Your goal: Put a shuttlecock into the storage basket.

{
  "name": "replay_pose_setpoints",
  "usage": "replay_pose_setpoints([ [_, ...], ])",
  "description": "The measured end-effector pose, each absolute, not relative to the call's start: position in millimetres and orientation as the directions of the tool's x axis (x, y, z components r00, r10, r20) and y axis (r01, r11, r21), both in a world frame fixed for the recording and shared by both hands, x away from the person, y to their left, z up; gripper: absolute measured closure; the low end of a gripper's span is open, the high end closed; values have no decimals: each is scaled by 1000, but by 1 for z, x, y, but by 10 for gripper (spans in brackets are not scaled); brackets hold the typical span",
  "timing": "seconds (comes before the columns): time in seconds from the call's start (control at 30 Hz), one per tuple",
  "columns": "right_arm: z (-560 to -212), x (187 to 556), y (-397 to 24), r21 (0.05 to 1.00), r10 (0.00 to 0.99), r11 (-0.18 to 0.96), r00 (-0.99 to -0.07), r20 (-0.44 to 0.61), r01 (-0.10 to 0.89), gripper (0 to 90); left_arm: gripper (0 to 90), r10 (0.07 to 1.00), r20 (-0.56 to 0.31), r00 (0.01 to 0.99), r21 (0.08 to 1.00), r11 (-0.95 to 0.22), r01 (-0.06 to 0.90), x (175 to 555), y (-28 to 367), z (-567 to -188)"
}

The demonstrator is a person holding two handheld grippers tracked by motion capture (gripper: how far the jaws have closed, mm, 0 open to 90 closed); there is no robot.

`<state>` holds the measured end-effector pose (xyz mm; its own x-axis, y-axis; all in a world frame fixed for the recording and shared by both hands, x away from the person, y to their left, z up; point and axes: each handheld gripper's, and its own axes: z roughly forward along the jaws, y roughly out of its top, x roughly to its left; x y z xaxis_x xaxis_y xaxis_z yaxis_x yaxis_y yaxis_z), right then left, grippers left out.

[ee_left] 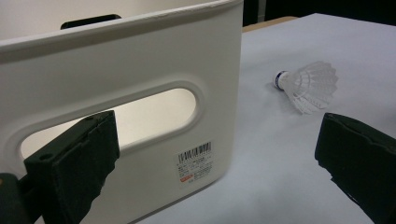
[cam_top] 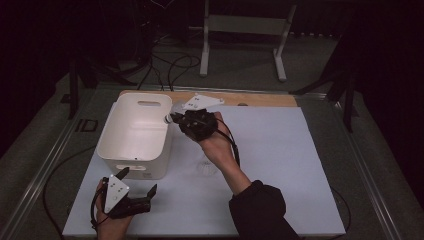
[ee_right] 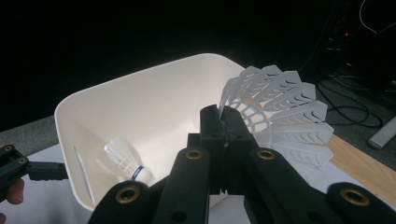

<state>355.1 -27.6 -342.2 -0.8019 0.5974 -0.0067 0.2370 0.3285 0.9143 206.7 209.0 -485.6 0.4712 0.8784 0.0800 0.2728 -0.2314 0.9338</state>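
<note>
1. My right gripper (cam_top: pixel 176 119) hangs at the right rim of the tall white plastic bin with slot handles (cam_top: pixel 131 150), pointing toward it in the high view.
2. Its jaws are pressed together on the thin feather skirt of a white feathered shuttlecock (ee_right: pixel 280 119); in the right gripper view the feathers fan out beyond the jaw tips, to their right.
3. In the high view the held shuttlecock's rounded cork end shows just at the bin's right rim, above the opening's edge.
4. A second white shuttlecock with a blue band around its cork (ee_right: pixel 125 163) lies on its side on the bin's floor, near the wall with the slot.
5. A third white shuttlecock (ee_left: pixel 308 86) lies on its side on the white counter sheet (cam_top: pixel 280 165), just right of the bin and below my right forearm.
6. My left gripper (cam_top: pixel 137 187) rests low at the near left of the counter, in front of the bin's near wall.
7. Its jaws stand wide apart with nothing between them; in the left gripper view one jaw sits before the bin's handle slot, the other over bare counter.
8. The bin's near wall carries a small barcode label (ee_left: pixel 195 161) low at its corner.
</note>
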Motion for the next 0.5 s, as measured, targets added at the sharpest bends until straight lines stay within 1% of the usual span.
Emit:
replay_pose_setpoints([
  [0.5, -343, 358, -21, 917, 587, 319, -810, 9, 241, 893, 5, 879, 80, 471, 934, -231, 272, 207, 209, -486],
])
